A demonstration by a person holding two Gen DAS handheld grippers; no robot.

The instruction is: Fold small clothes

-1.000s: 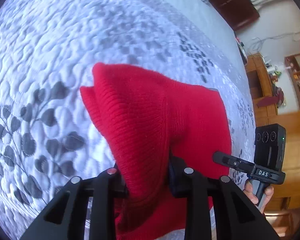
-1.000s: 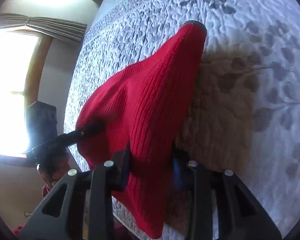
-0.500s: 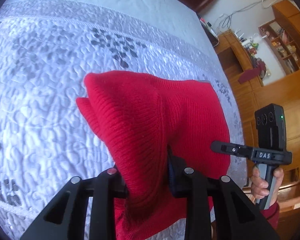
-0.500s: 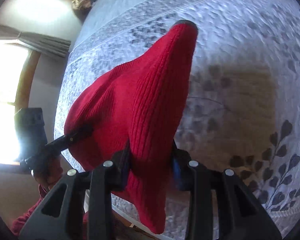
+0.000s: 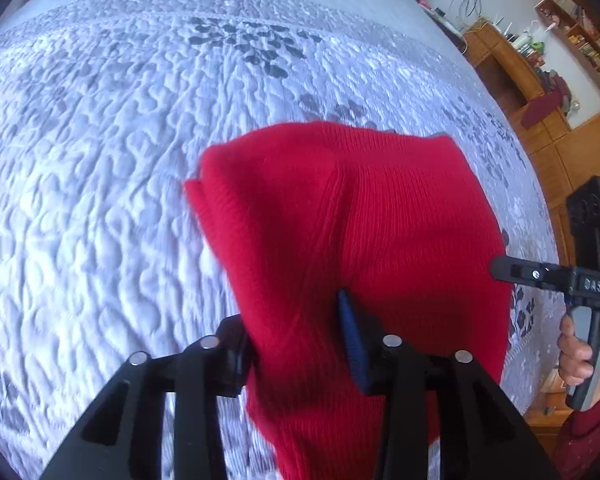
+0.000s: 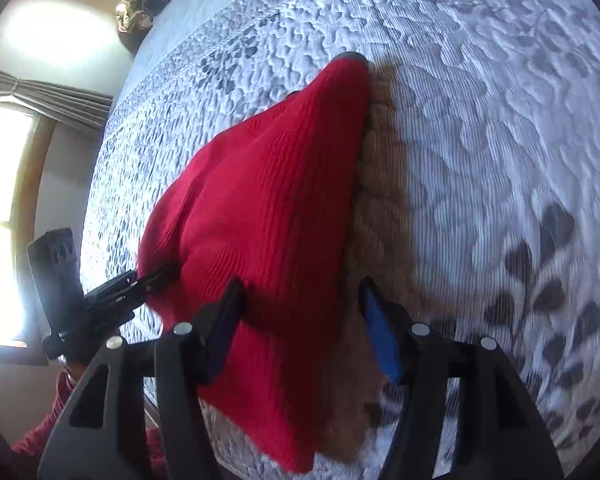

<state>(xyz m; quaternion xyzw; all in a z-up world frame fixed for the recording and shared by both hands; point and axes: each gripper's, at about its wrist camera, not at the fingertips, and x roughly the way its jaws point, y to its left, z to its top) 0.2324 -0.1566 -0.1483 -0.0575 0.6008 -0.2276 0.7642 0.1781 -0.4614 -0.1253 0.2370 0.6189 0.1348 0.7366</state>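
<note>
A red knit garment (image 5: 352,232) hangs folded over the white quilted bed (image 5: 100,160); its far edge touches the quilt. My left gripper (image 5: 296,340) has its jaws parted around the near fold, the blue pad (image 5: 350,344) showing beside the cloth. In the right wrist view the garment (image 6: 268,208) drapes past my right gripper (image 6: 300,320), whose jaws stand wide, the right blue pad (image 6: 380,340) clear of the cloth. Each gripper also shows in the other view: the right one (image 5: 540,276), the left one (image 6: 116,292).
The bed edge (image 5: 536,340) runs at the right, with wooden furniture and shelves (image 5: 540,60) beyond. A bright window with curtains (image 6: 16,160) lies left of the bed. A bundle of things (image 6: 136,12) sits at the bed's far end.
Both grippers have opened from a pinch on the red garment. The garment has dropped lower and nearer to the quilt, and both views have swung across the bed.
</note>
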